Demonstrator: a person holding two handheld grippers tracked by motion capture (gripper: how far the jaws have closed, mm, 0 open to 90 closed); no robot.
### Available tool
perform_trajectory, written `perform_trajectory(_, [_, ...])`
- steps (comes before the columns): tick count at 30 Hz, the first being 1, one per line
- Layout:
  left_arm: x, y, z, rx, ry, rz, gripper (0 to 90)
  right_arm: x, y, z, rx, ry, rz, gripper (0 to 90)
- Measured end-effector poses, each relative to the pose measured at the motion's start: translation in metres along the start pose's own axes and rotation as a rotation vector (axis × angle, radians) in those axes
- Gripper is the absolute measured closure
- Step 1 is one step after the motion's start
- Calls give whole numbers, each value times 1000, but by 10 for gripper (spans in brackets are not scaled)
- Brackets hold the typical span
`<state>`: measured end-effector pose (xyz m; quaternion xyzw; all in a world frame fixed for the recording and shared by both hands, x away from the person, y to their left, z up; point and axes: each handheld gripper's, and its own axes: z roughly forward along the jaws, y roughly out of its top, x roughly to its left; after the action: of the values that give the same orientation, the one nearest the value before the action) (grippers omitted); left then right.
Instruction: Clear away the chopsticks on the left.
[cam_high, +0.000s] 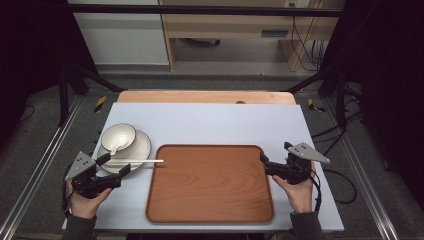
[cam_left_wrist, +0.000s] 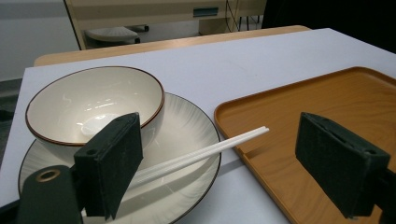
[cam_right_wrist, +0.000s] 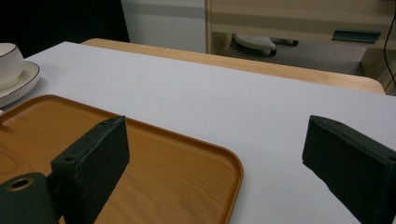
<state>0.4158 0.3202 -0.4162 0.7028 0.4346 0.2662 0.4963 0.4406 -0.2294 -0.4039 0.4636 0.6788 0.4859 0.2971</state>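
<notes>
A cream bowl (cam_high: 118, 137) (cam_left_wrist: 95, 105) with a dark rim stands on a cream plate (cam_high: 140, 150) (cam_left_wrist: 187, 135) at the table's left. Inside the bowl lies a white spoon (cam_high: 114, 148). A pair of white chopsticks (cam_high: 137, 161) (cam_left_wrist: 210, 148) rests across the plate, tips over the tray's left rim. The wooden tray (cam_high: 210, 182) (cam_left_wrist: 336, 107) (cam_right_wrist: 154, 172) sits in the middle, bare. My left gripper (cam_high: 116, 167) (cam_left_wrist: 219, 170) is open just in front of the plate, jaws either side of the chopsticks without touching. At the tray's right edge my right gripper (cam_high: 272, 162) (cam_right_wrist: 215, 168) is open and holds nothing.
A pale sheet (cam_high: 215, 122) covers the wooden table (cam_high: 205, 96). Black frame struts (cam_high: 75, 75) stand at both far corners, with cables (cam_high: 345, 125) on the floor to the right. Shelving (cam_high: 235, 25) stands beyond the table.
</notes>
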Motion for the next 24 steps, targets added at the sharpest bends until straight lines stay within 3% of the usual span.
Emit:
perform_trajectory(7, [8,-1,-7,26,-21,20,151,0,-3,1,13,7,0,75])
perform_trajectory(15, [19,-10,-11,119,-47,87,148,8,-4,2,26,17,-11,75])
perform_trajectory(24, [27,-19,-5,203,-47,124,173,17,-3,5,43,27,-27,77])
